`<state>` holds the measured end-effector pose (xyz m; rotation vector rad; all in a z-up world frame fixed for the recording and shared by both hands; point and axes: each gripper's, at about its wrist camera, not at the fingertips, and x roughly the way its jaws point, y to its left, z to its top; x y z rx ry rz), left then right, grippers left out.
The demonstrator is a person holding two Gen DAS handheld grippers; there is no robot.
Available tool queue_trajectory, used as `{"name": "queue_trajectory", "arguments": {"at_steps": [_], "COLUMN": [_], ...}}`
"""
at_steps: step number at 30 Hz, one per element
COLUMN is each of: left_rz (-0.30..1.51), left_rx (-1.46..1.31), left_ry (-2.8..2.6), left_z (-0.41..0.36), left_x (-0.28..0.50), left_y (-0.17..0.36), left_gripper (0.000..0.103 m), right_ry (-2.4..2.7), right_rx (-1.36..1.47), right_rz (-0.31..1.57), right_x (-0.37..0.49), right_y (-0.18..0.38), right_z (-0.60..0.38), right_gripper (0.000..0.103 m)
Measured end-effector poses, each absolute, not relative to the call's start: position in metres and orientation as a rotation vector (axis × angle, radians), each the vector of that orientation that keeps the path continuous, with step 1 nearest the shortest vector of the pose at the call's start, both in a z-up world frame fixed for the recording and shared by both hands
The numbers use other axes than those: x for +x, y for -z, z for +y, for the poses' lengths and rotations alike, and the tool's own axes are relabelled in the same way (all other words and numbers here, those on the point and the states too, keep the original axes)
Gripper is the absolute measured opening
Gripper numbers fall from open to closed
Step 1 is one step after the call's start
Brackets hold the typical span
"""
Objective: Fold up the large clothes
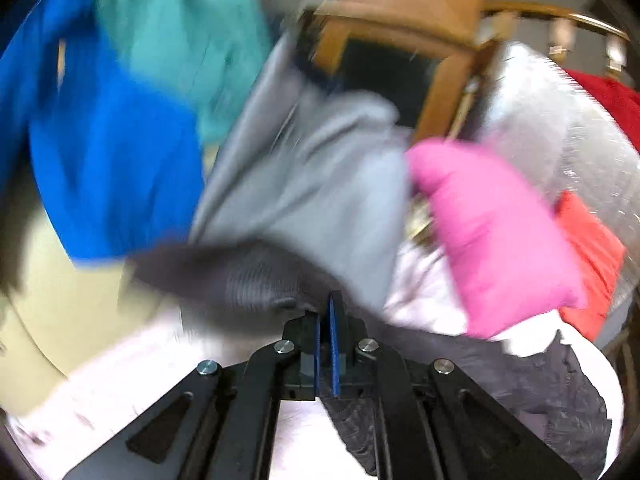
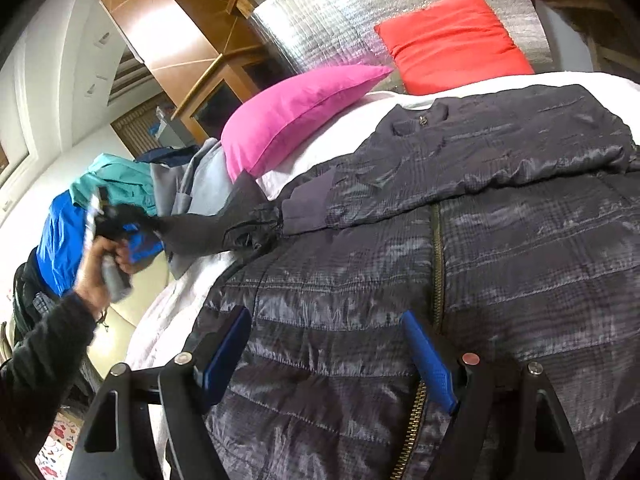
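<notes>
The right gripper (image 2: 326,354) is hovering with its blue pads spread wide over the lower front of a dark quilted jacket (image 2: 460,240), which is lying zipper-up across a white sheet (image 2: 332,140) on the bed. At ten o'clock in the right wrist view, the left gripper (image 2: 154,225) is pinching the ribbed cuff of the jacket's sleeve (image 2: 224,228), its pads pressed together on the fabric and the sleeve stretching out sideways from the body. Beyond the sleeve, a pink pillow (image 2: 292,108) is resting at eleven o'clock, with a red pillow (image 2: 452,44) at one o'clock against a silver quilted headboard (image 2: 340,12). Grey, teal and blue garments (image 1: 120,120) are piling up behind the left gripper (image 1: 327,308).
</notes>
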<state>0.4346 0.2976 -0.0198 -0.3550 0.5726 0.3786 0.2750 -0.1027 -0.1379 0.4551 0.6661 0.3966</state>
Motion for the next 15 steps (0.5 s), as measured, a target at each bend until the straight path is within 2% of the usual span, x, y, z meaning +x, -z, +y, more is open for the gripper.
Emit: {"name": "queue_trajectory", "arguments": {"at_steps": [3, 8, 15], "left_rz": [0.476, 0.374, 0.380], "left_rx": [-0.257, -0.107, -0.009], "left_ry": [-0.326, -0.181, 0.071], "left_z": [0.261, 0.167, 0.028], "left_x": [0.417, 0.405, 0.414], "left_y": [-0.035, -0.091, -0.093], "left_gripper": [0.004, 0.004, 0.004], "right_ry": [-0.391, -0.371, -0.342], "right_rx": [0.483, 0.530, 0.631], "right_rz": [0.658, 0.629, 0.598], "right_x": [0.275, 0.272, 0.272], "right_y": [0.136, 0.132, 0.129], "right_z": [-0.109, -0.123, -0.148], "right_gripper": [0.081, 0.081, 0.081]}}
